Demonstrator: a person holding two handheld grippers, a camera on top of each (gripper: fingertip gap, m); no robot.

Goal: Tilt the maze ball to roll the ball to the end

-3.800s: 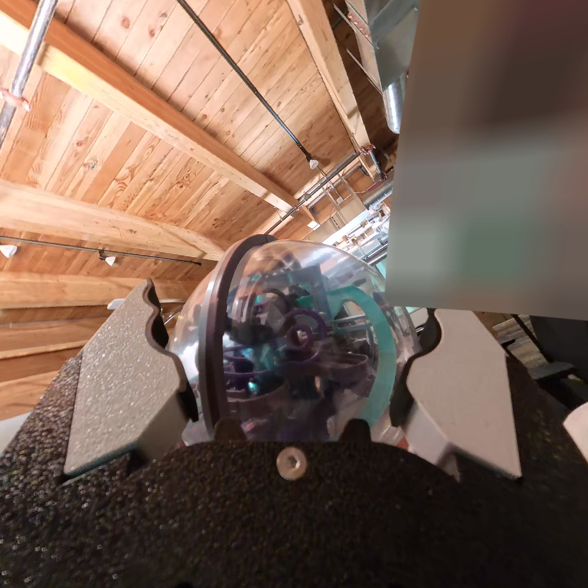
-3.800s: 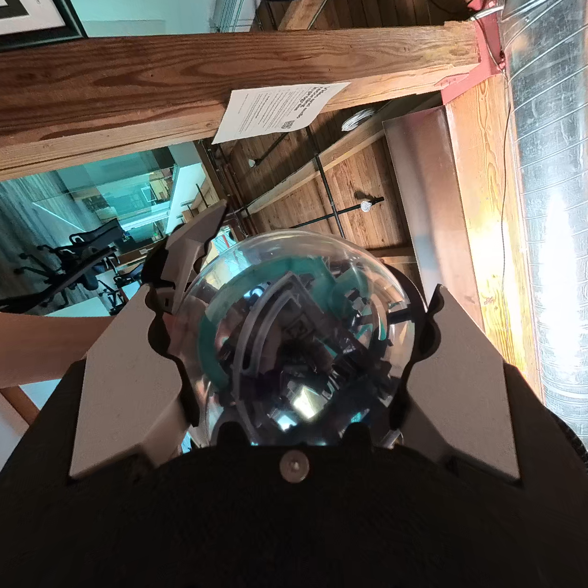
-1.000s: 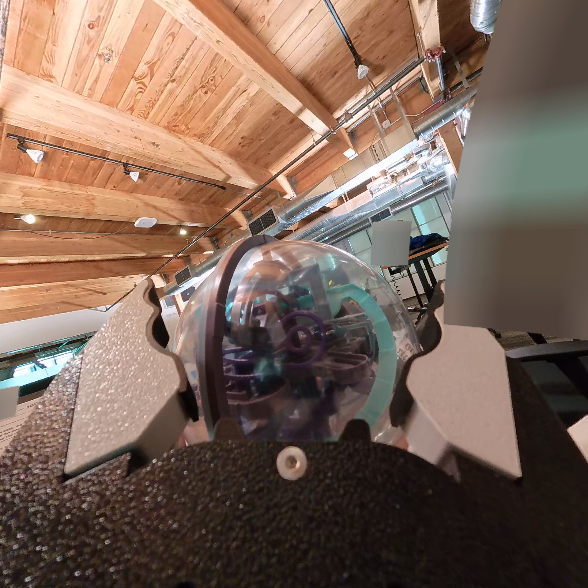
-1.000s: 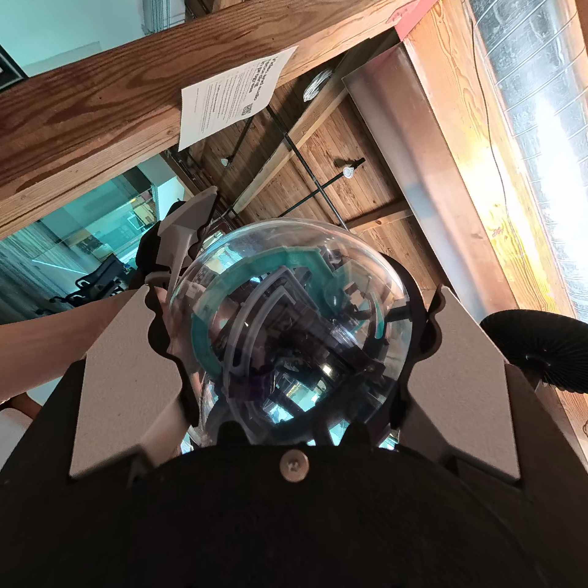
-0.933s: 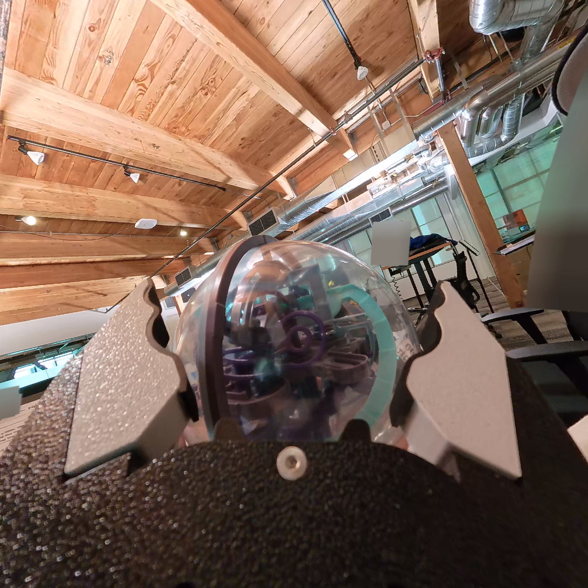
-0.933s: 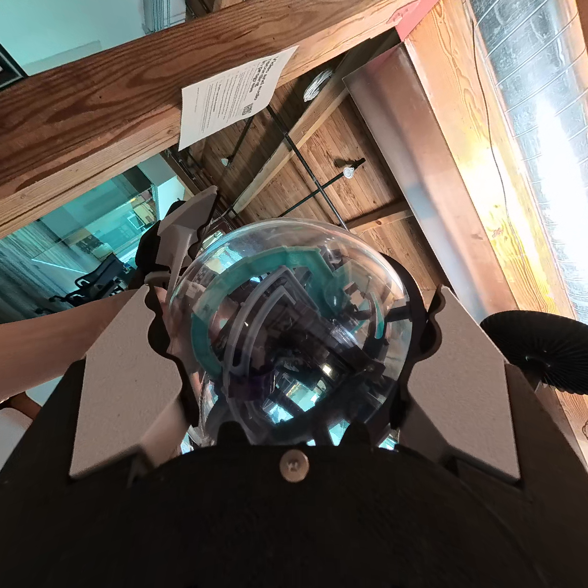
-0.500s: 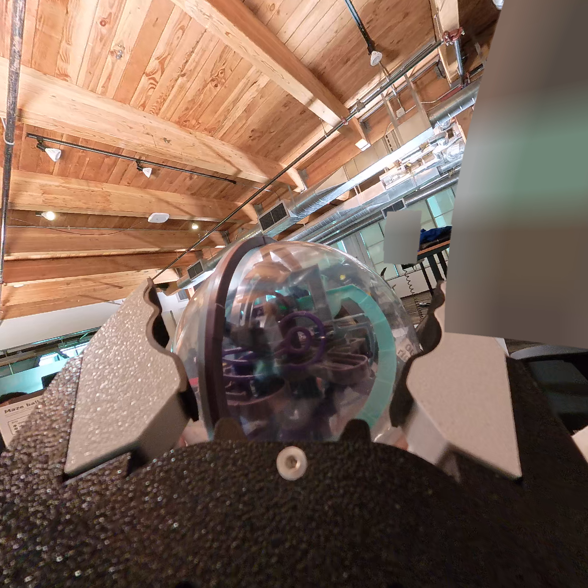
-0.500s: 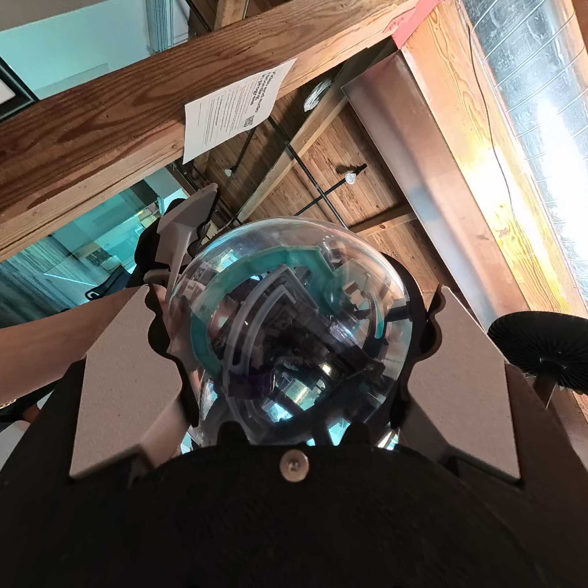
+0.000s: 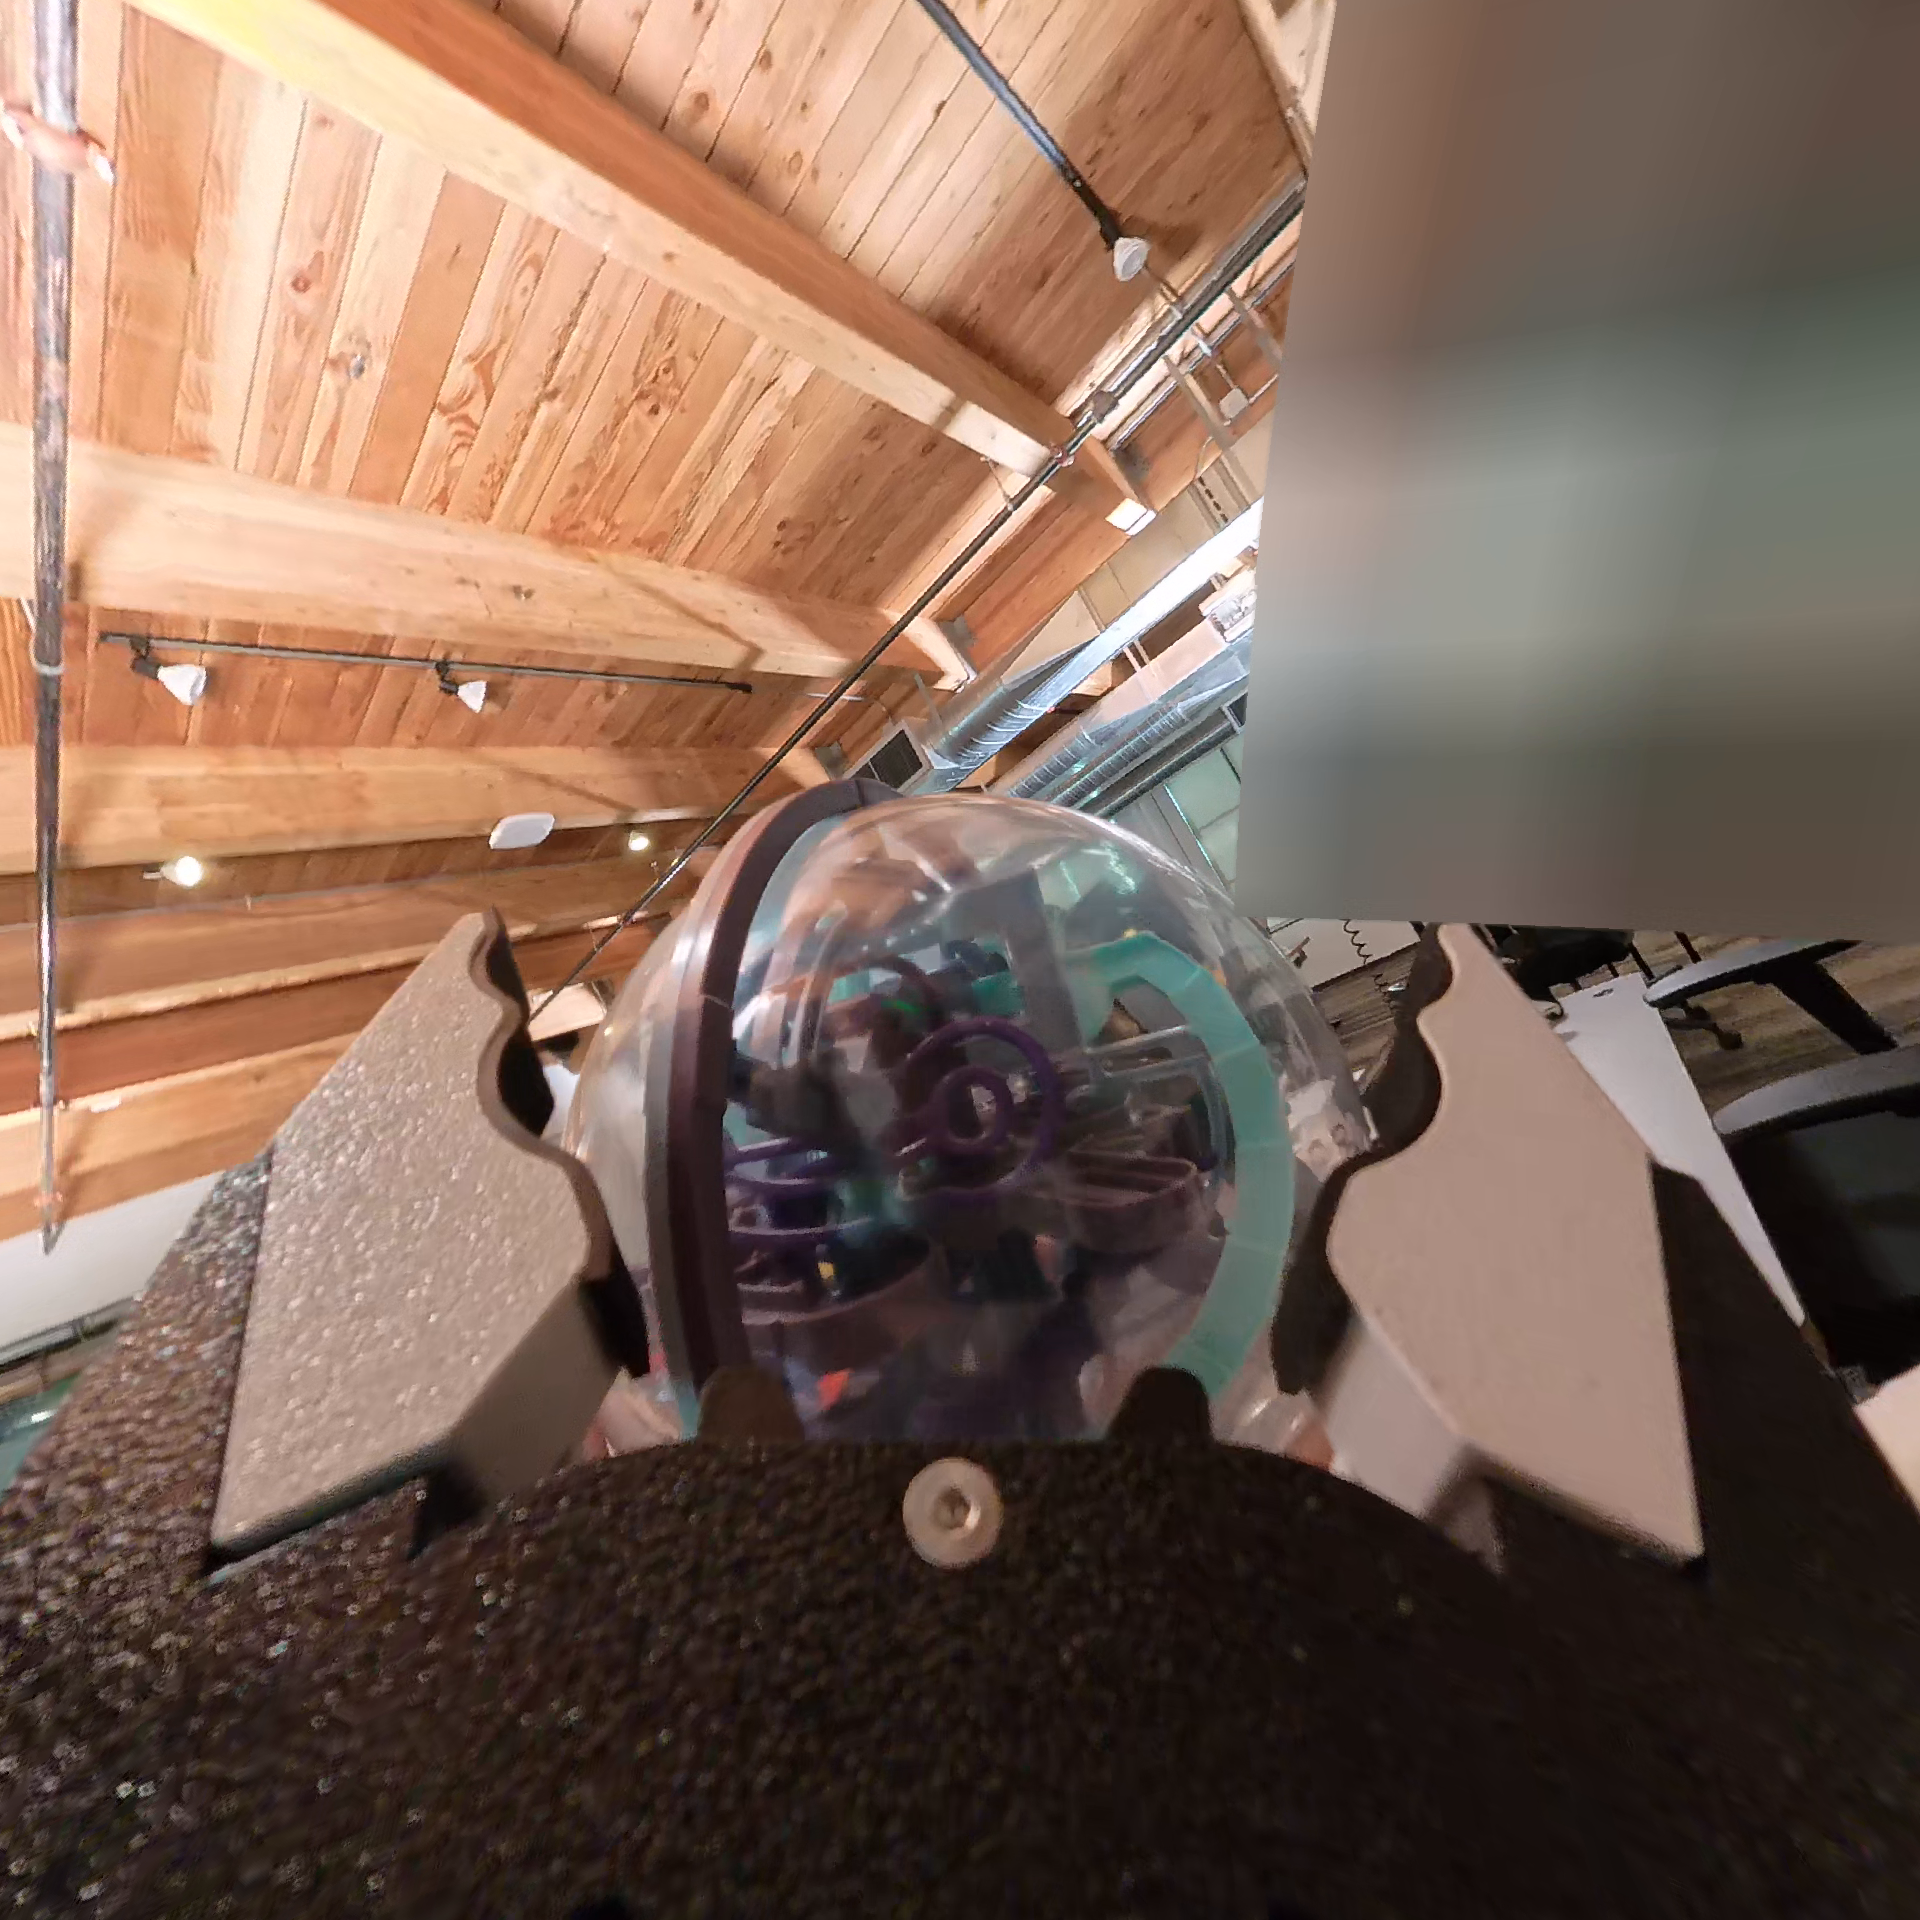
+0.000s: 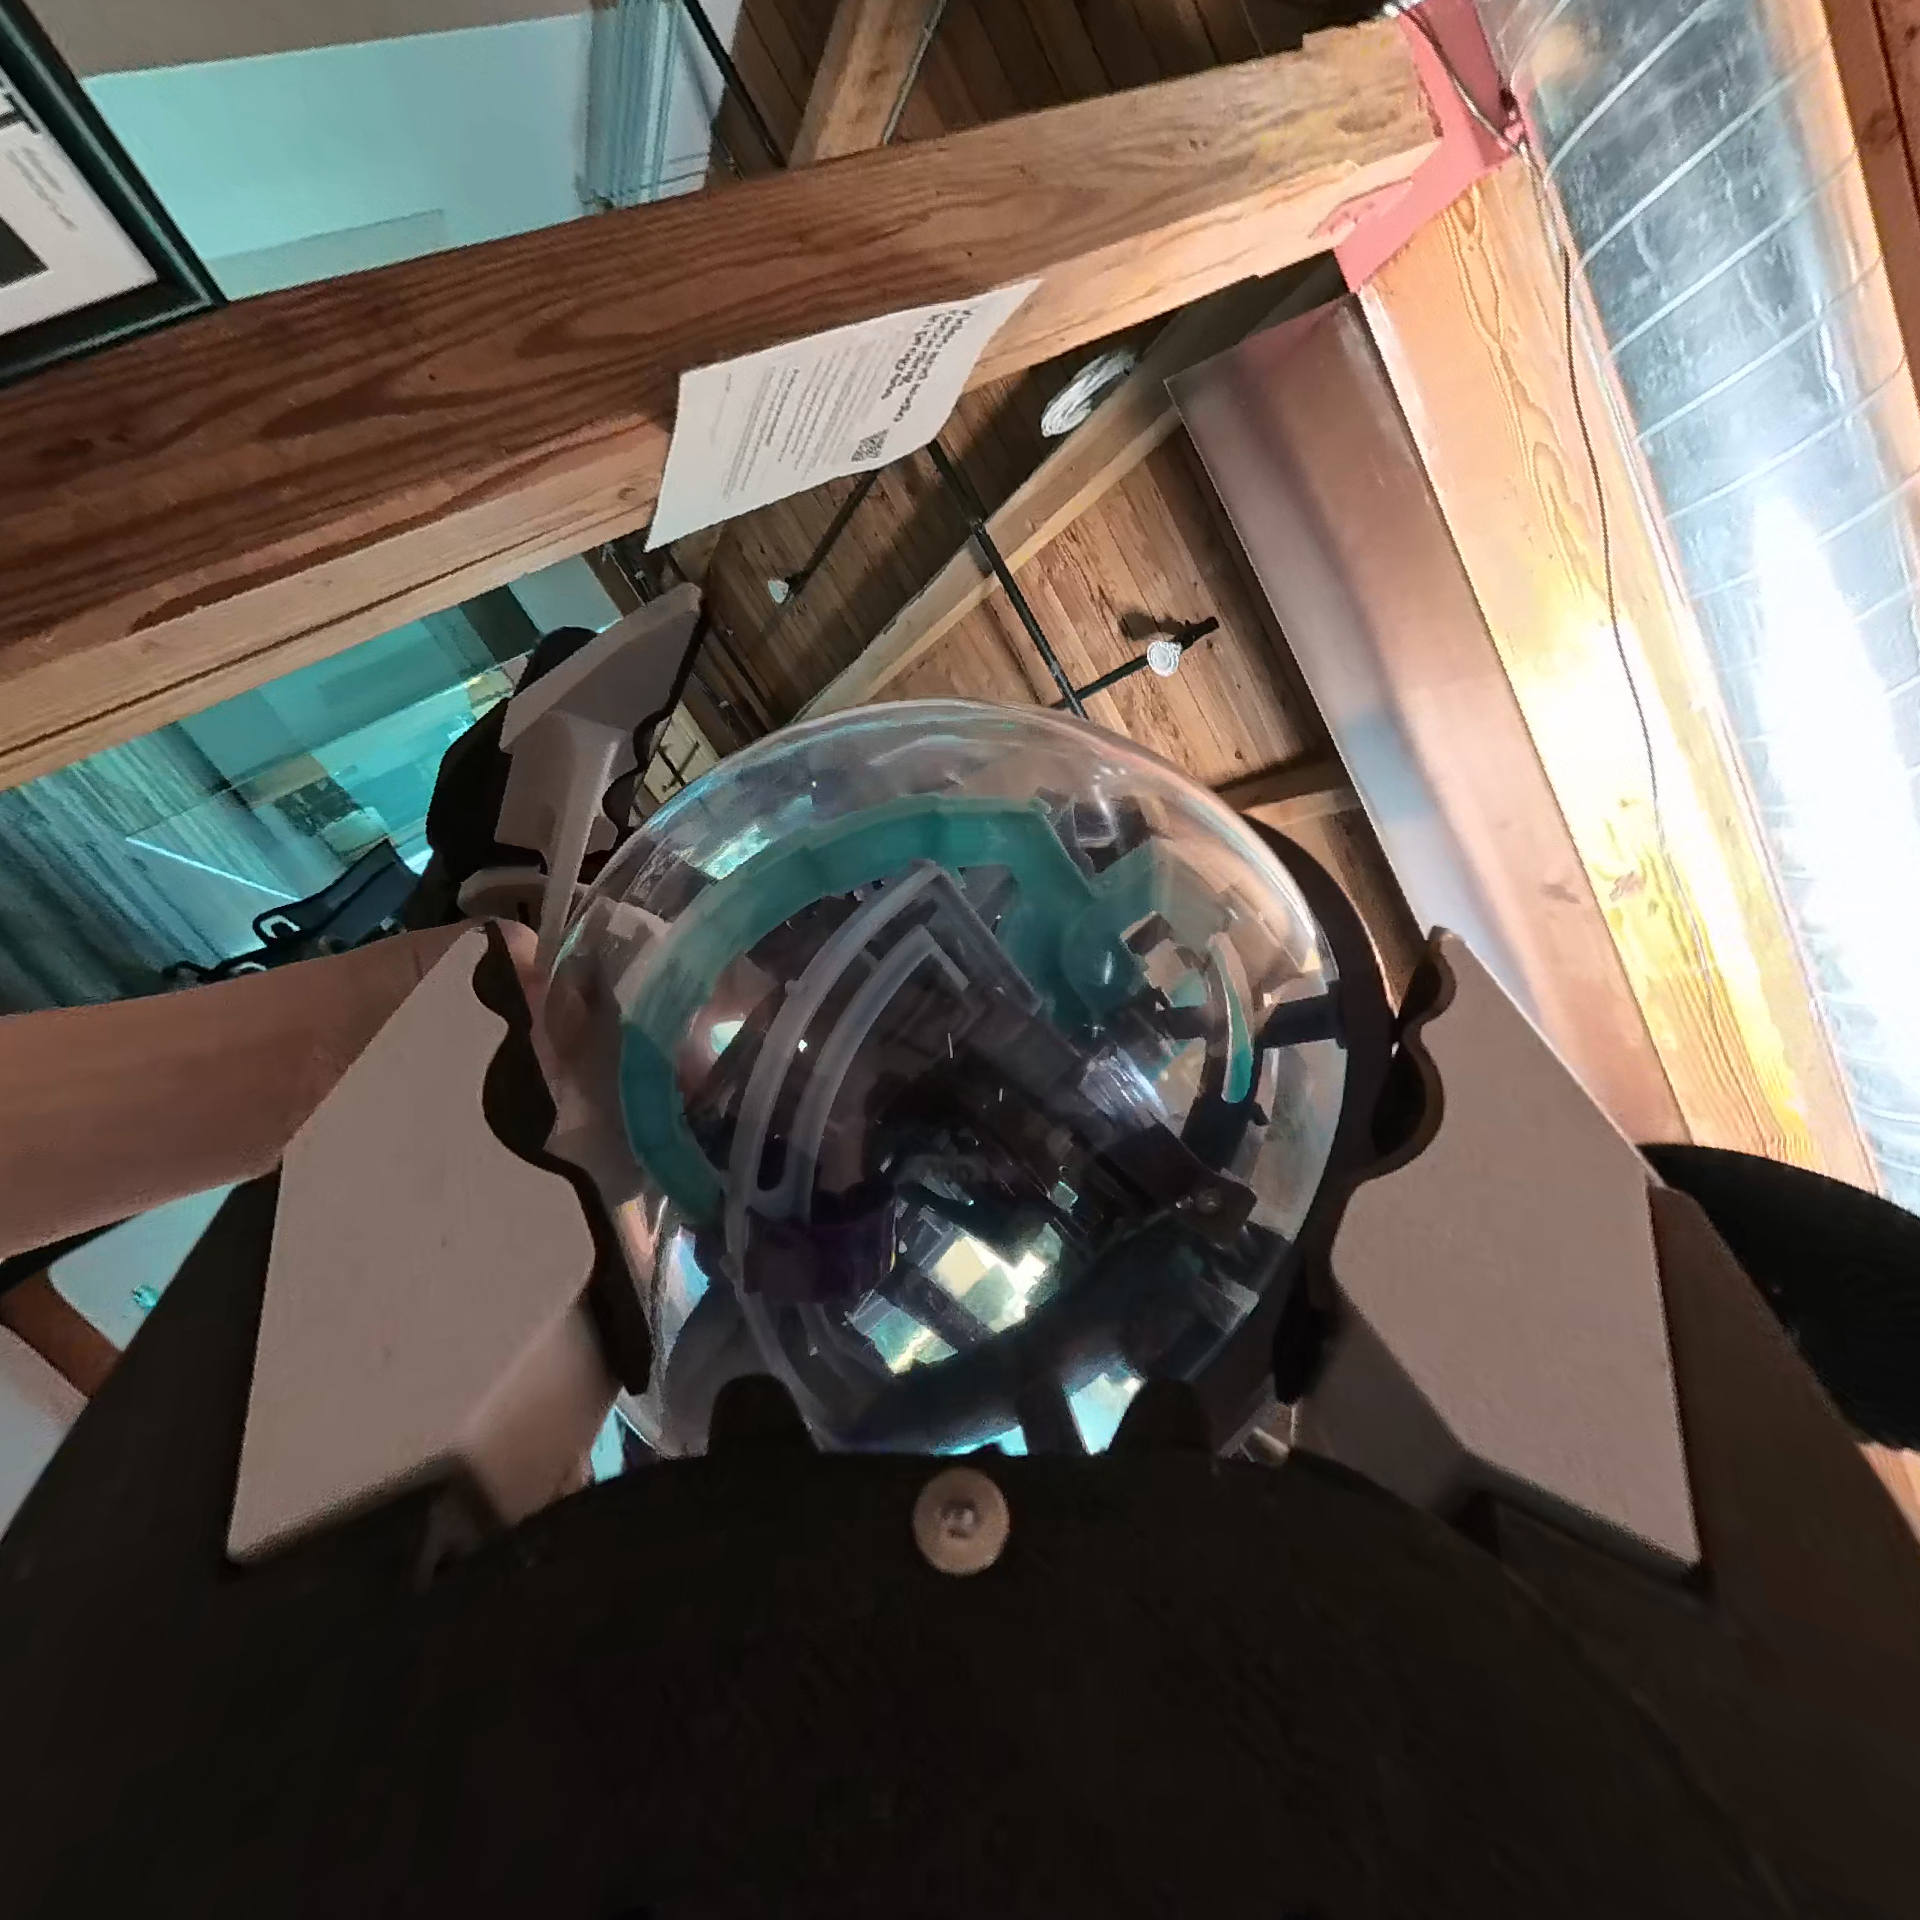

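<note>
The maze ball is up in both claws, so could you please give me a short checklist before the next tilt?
1. Left claw on the maze ball: fingers hug both sides: ok.
2. Right claw on the same ball: fingers cradle both sides: ok.
3. Clear shell unbroken, dark seam band closed: ok.
4. Where the small rolling ball sits on the track: cannot tell.
5. Teal track in sight for steering: ok.
6. Room overhead, wooden beam stands apart from the ball: ok.

Left gripper [image 9: 961, 1091] and right gripper [image 10: 961, 1091] tilted upward, fingers spread wide, clamping the maze ball [image 9: 966, 1122]
</note>
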